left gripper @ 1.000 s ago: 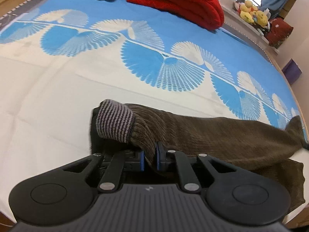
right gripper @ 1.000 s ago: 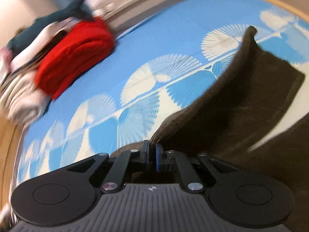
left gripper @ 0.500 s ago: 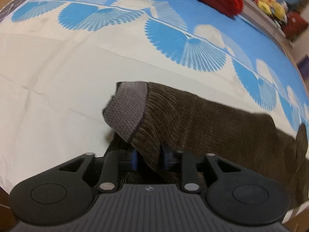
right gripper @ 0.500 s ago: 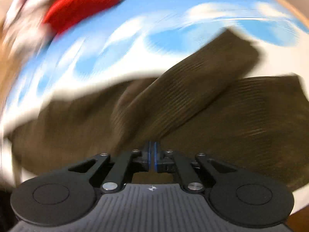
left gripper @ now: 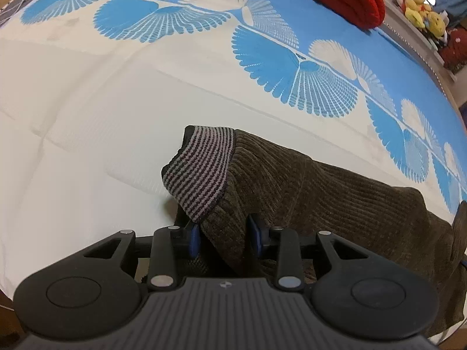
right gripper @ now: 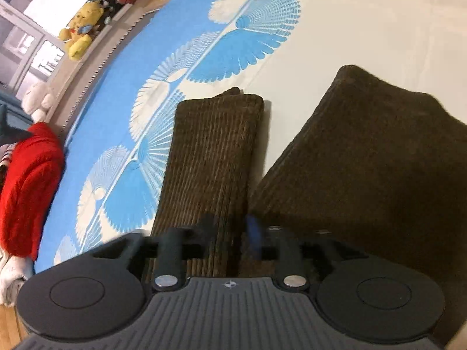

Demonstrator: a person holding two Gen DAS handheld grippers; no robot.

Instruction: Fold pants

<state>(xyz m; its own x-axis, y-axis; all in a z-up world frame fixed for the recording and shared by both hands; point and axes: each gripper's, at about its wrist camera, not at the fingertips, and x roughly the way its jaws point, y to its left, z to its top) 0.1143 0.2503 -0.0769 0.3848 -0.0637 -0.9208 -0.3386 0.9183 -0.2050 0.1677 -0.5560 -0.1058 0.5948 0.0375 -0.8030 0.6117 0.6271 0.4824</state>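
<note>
From the left wrist view, the dark brown corduroy pants (left gripper: 321, 192) lie on the white and blue fan-patterned bed sheet (left gripper: 116, 102), near its front edge. The grey-and-black striped knit waistband (left gripper: 200, 172) stands bunched up at the left end, and the long axis runs from there off to the right. The left gripper (left gripper: 223, 234) has its jaws parted, having just been opening; a ridge of fabric sits between the blue pads, but they do not seem to press it.

From the right wrist view, one ribbed leg (right gripper: 210, 157) stretches away from the camera toward the blue band, its end doubled back; a darker folded mass lies just beside it on the right. The right gripper (right gripper: 232, 233) has just been opening, jaws apart over the leg's near edge. I judge one fold laid down and released, with further folding and squaring left.
</note>
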